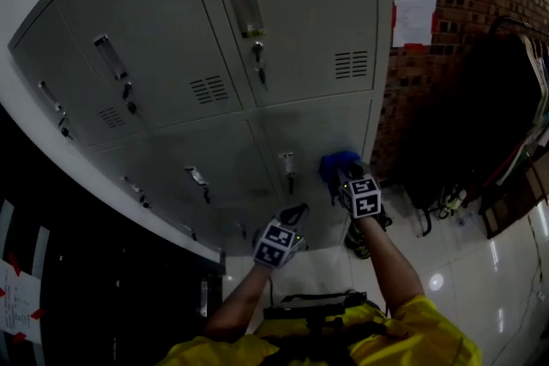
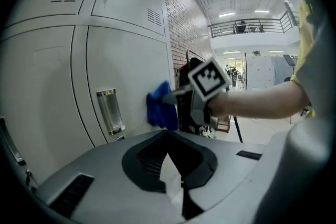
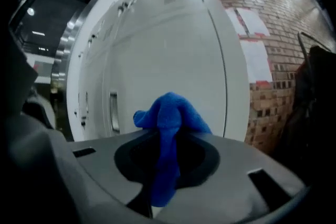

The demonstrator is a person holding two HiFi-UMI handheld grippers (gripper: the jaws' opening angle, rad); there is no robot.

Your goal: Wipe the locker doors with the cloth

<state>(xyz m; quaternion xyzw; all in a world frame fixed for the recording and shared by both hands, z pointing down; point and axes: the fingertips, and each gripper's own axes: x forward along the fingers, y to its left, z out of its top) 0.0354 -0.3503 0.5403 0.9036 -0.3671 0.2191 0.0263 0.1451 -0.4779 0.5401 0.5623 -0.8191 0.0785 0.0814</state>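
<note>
At the lower right locker door (image 1: 313, 129), right gripper (image 3: 168, 136) is pinching the blue cloth (image 3: 170, 110); left gripper (image 2: 168, 136) is hanging nearby, jaws together, empty. Probably best pressing flat, overlapping strokes.

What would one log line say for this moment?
right gripper: shut on blue cloth, against grey metal locker door | left gripper: shut, empty

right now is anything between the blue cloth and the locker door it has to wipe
Nothing visible does. The right tongs are shut on the blue cloth, which seems to be against the lower locker door, off to the side of its handle.
</note>
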